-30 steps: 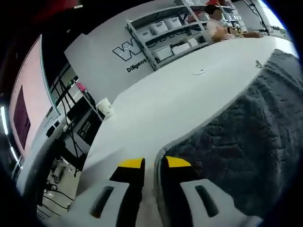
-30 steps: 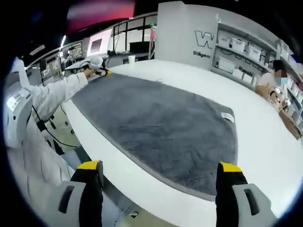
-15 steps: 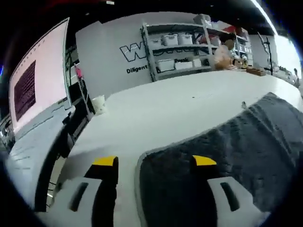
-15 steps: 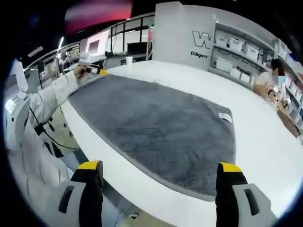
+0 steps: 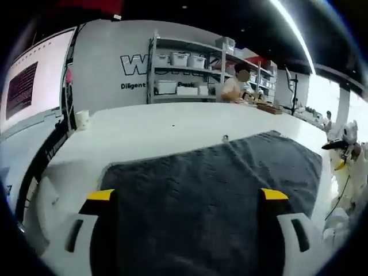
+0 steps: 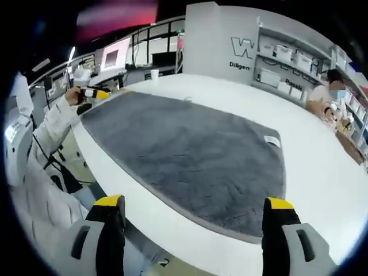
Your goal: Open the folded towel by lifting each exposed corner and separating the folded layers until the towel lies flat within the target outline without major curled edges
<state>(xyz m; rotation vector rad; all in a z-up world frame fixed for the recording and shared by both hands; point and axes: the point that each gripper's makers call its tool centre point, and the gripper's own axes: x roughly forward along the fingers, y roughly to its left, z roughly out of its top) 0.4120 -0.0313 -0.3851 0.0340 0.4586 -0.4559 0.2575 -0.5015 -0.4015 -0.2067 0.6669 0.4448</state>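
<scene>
Towel point(image 6: 190, 158) lay spread flat on table point(image 6: 322, 172), unfolding apparently done. Left gripper point(image 5: 187, 195) jaws spread, holding nothing, above towel edge. Right gripper point(image 6: 192, 202) jaws spread, clear of towel.

Left tongs point(image 5: 187, 195) now wide apart, off the towel point(image 5: 218, 190) corner

Each gripper point(image 6: 194, 221) has 2 black, yellow-tipped jaws; the person's sleeve point(image 6: 43, 129) is white.
</scene>
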